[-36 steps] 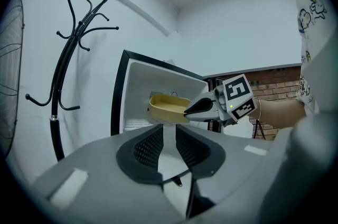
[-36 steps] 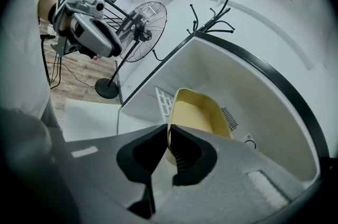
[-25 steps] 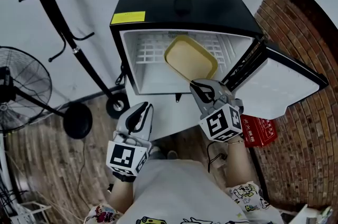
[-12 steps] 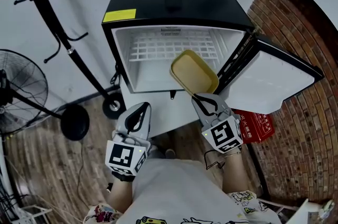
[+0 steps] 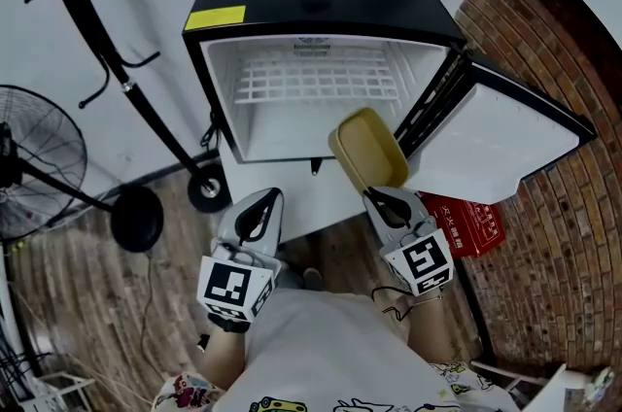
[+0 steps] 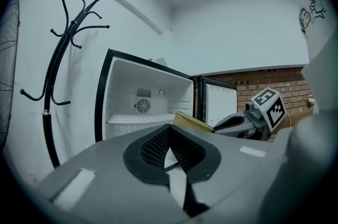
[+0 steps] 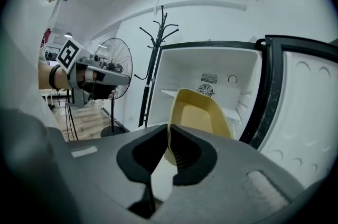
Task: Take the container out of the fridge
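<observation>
Right gripper [image 5: 381, 196]: jaws clamped on the near rim of the yellow container [image 5: 369, 151], which hangs outside the open fridge [image 5: 321, 2], at 5 o'clock of its cavity. Left gripper [image 5: 262, 202]: jaws pressed together, empty. Removal appears essentially complete; only setting the container down is left.

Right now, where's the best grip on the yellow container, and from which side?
The thin rim wall at its near short end, from the person's side, one jaw inside, one outside: the yellow container is a wide, shallow open tub, too broad to span. The right gripper holds it exactly there.
</observation>
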### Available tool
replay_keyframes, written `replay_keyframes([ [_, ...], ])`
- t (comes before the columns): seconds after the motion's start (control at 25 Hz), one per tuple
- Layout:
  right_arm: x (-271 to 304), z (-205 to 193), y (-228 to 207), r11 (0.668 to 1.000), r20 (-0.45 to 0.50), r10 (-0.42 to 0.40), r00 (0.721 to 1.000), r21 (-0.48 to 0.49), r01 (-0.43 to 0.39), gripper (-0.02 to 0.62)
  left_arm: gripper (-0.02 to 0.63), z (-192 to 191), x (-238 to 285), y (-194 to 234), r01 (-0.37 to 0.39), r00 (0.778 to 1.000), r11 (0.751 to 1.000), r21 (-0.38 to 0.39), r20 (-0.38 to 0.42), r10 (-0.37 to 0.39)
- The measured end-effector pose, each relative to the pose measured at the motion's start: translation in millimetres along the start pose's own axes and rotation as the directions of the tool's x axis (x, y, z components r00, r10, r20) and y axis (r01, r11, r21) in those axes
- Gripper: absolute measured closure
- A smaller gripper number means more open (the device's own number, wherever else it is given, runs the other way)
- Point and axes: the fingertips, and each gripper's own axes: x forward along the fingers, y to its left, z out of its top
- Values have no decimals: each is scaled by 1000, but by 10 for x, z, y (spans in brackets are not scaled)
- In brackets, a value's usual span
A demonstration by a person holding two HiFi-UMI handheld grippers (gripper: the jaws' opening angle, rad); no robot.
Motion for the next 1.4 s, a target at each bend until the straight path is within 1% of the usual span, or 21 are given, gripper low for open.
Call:
replay_keyframes([
  [0.36,-125,-247,56,994,5,4,1000,111,-4,575,606,-137,39,-77,7,1000,1000,-14,-27,-8],
  [0.6,-203,-325,11,986,27,-25,999,165,21,576,606,-297,75,-60,4,999,1000,-26,-43,-6],
  [0.8,-206,-292,-70,977,72,-51,996,212,35,575,606,-346,127,-71,6,998,1000,-30,-62,-8],
  [0.96,-160,-274,-106,974,86,-49,995,225,28,577,606,-418,167,-58,5,998,999,-33,-67,-7],
  [1.4,-55,-261,-159,975,88,-38,995,219,18,577,606,-383,248,7,-8,998,1000,-27,-65,6],
])
